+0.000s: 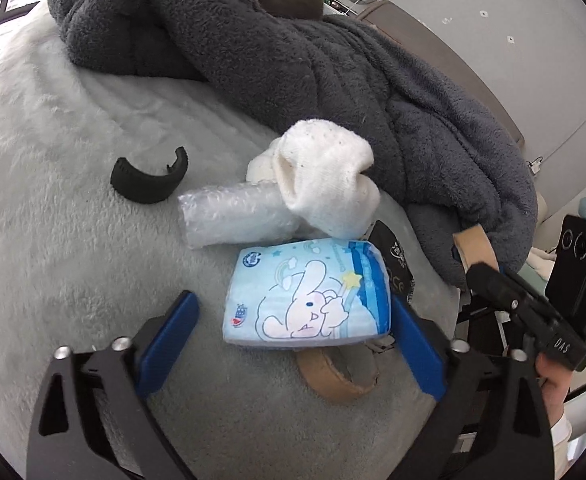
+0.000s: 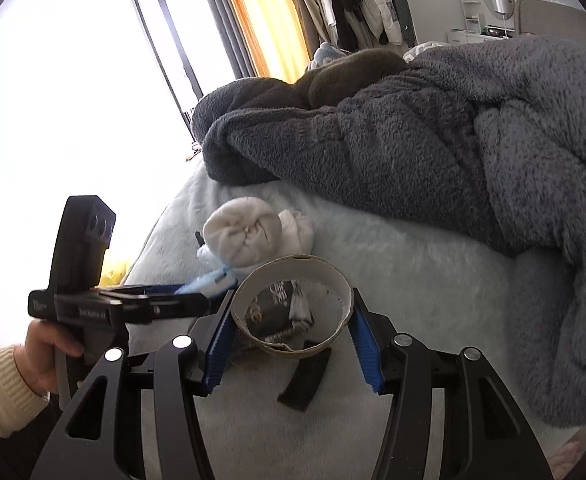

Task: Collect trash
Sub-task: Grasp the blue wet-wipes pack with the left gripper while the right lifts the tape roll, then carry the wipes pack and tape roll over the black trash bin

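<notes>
In the left wrist view my left gripper [image 1: 293, 312] is open, its blue fingers on either side of a blue tissue pack with a rabbit print [image 1: 307, 292] lying on the pale bed cover [image 1: 53, 240]. Beyond it lie a bubble-wrap roll [image 1: 233, 212], a rolled white sock [image 1: 325, 184], a curved black plastic piece [image 1: 149, 178] and a cardboard tape ring [image 1: 333, 380]. In the right wrist view my right gripper [image 2: 291, 320] is shut on another cardboard tape ring [image 2: 293, 308]. A black wrapper [image 2: 285, 308] shows through the ring.
A thick dark grey blanket [image 1: 293, 60] is heaped across the back and right of the bed; it also fills the right wrist view [image 2: 453, 140]. A black strip [image 2: 307, 376] lies under the ring. The white sock [image 2: 245, 236] sits ahead. A window [image 2: 93, 100] is at left.
</notes>
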